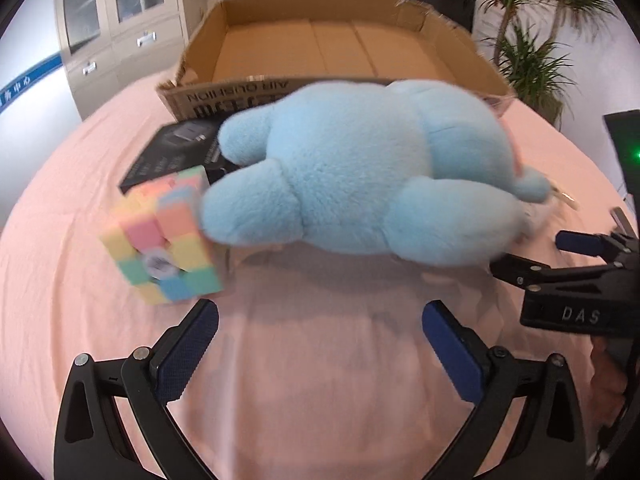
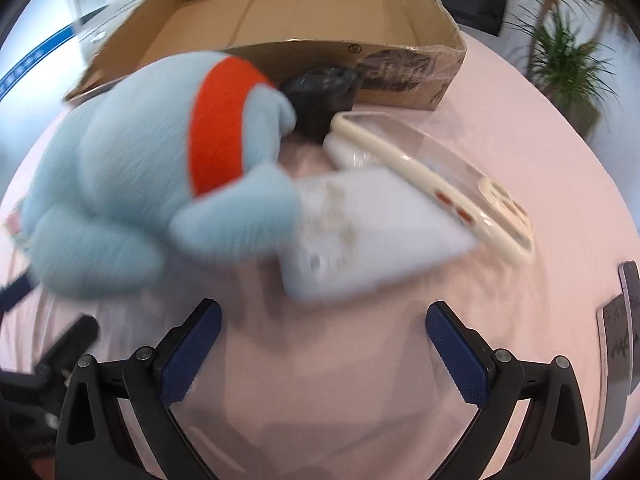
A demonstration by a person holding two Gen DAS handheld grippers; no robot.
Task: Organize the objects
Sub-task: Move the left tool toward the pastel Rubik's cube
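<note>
Blue plush toy (image 1: 360, 172) on pink-clothed desk (image 1: 320, 360), just ahead of left gripper (image 1: 320, 344), jaws spread, nothing between. Pastel puzzle cube (image 1: 160, 240) ahead-left, touching plush foot. Cardboard box (image 1: 320, 40) beyond. Right gripper (image 2: 324, 344) spread, empty; phone cases (image 2: 432, 180) ahead.

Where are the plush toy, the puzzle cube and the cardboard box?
plush toy (image 1: 360, 172): left wrist view, on its blue back.
puzzle cube (image 1: 160, 240): left wrist view, on its near pastel face.
cardboard box (image 1: 452, 52): left wrist view, on its right inner wall.
</note>
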